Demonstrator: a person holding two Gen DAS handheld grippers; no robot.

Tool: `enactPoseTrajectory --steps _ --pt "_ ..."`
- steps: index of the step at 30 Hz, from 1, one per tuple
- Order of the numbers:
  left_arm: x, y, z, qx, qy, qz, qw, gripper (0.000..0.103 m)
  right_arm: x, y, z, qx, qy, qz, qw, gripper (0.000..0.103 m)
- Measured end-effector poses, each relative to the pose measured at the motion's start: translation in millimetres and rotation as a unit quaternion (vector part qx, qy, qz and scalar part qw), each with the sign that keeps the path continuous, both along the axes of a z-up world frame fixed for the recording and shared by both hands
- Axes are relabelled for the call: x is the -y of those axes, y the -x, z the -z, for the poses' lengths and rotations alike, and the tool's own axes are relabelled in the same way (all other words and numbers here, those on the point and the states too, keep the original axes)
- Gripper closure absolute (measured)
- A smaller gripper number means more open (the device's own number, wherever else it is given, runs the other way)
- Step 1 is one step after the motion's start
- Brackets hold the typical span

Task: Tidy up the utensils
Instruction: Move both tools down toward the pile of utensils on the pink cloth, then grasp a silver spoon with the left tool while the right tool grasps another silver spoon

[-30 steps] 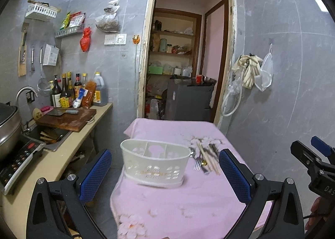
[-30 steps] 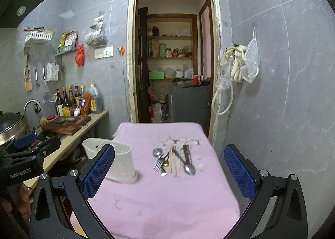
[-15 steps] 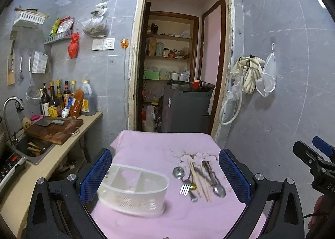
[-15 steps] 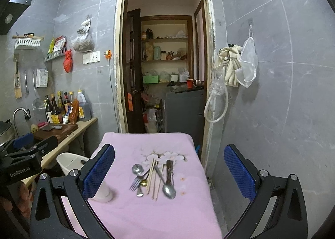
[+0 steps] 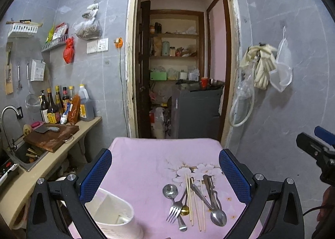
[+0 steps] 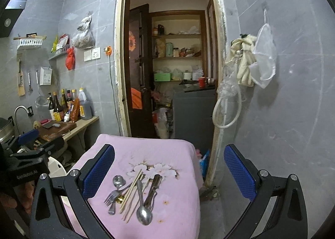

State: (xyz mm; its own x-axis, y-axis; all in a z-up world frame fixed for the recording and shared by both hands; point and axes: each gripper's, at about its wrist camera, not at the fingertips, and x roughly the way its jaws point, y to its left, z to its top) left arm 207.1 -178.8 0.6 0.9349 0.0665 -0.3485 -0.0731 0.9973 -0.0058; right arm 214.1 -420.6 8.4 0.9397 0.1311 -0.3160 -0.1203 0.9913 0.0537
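Right wrist: right gripper [image 6: 169, 173] spread above utensils [image 6: 134, 197]

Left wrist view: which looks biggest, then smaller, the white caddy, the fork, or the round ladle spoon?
1. White caddy, but it sits nearest the camera, which inflates it.
2. Fork.
3. Round ladle spoon; its handle is partly hidden in the pile, so this is unsure.

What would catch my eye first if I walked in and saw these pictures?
Probably the loose pile of cutlery, a fork, spoons and chopsticks, lying on the pink flowered cloth in the middle. At its left edge stands a white utensil holder, nothing visible inside it. Framing each view are blue-padded fingers, spread wide, with nothing between them.
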Motion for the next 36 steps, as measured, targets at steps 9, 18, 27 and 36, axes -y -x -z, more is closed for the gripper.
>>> enactPoseTrajectory --steps 9,18,27,36 --pt "30 -46 29 -0.046 -0.005 0.024 0.9986 0.012 34 -60 46 -0.048 -0.043 -0.041 0.997 0.028" --pt "41 -104 85 -0.156 0.032 0.065 0.9851 0.06 38 -114 111 -0.134 -0.074 -0.065 0.986 0.062" --pt "24 -145 141 -0.241 0.036 -0.008 0.9697 0.069 7 -151 177 -0.199 -0.092 -0.088 0.972 0.065" --pt "-7 -169 168 -0.266 0.094 -0.045 0.9582 0.069 -24 -193 221 -0.256 -0.097 -0.1 0.956 0.065"
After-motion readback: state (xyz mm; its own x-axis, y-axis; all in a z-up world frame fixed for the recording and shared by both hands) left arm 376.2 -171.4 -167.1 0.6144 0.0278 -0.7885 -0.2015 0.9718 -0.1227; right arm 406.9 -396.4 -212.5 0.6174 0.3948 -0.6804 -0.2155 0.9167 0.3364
